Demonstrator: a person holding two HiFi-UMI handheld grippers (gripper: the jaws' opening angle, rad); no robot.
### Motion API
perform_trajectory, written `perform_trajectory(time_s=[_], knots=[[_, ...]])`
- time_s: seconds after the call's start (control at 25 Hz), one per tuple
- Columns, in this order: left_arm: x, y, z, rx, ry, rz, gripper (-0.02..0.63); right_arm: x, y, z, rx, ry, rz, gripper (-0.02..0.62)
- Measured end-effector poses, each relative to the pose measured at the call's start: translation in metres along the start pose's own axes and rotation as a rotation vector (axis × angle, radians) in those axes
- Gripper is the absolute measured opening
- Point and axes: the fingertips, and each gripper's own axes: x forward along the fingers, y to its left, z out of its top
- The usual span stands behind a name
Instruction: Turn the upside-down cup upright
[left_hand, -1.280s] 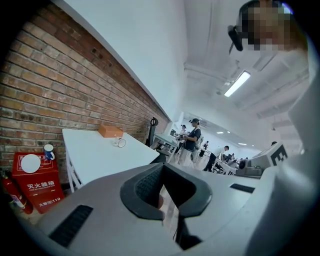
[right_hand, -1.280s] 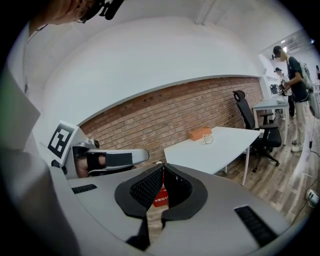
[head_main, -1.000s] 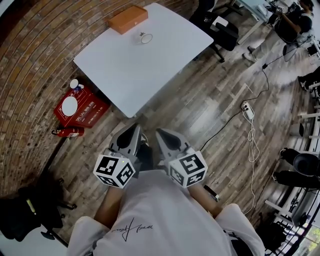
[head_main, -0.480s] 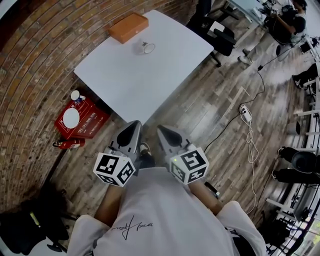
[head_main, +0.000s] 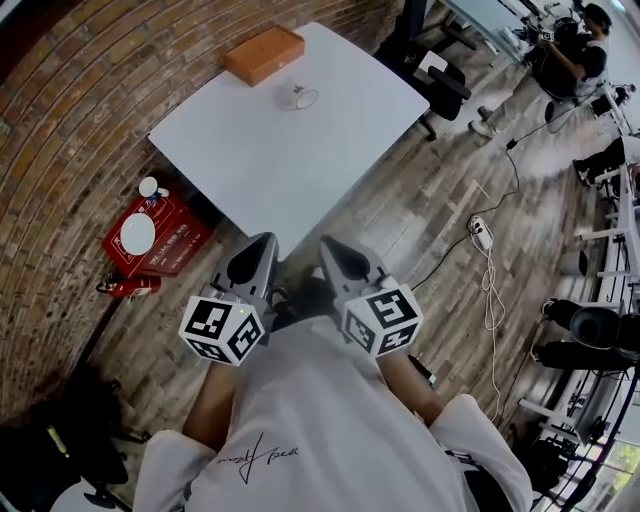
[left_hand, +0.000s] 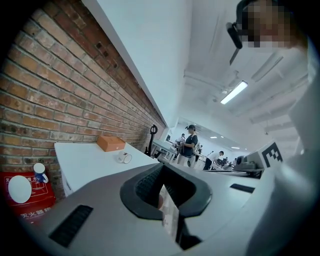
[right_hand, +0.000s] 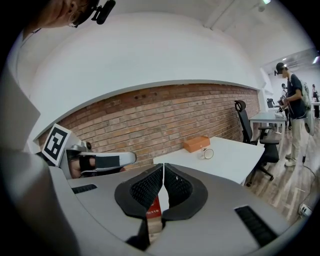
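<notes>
Both grippers are held close in front of the person's body, over the wooden floor and well short of the table (head_main: 300, 165). The left gripper (head_main: 258, 258) has its jaws together with nothing between them. The right gripper (head_main: 338, 255) is the same, tips meeting and empty. The cup (head_main: 300, 97) sits on the far part of the table, near the orange box (head_main: 263, 53) but apart from it.

I judge the step in hand to be the approach. To do it well, I would come right up to the table's near edge before reaching. I would part one gripper's jaws early and bring them in level, from the side, around the cup's wall. The other gripper should stay free to steady the cup as it turns. The cup looks like clear glass, likely slippery, so I would close squarely and gently.

The cup is small and see-through in every view. A round rim seems to face both gripper cameras, but I cannot tell whether it stands mouth-down or lies on its side. I cannot make out a handle either.
</notes>
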Motion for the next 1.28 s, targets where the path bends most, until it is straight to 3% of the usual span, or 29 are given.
perform_trajectory(time_s=[0.56, 1.28], knots=[[0.01, 0.031, 0.031, 0.014, -0.057, 0.029, 0.009, 0.038, 0.0, 0.02, 0.025, -0.014, 0.022, 0.021], [0.082, 0.065, 0.054, 0.033, 0.012, 0.061, 0.009, 0.097, -0.06, 0.036, 0.125, 0.008, 0.049, 0.021]])
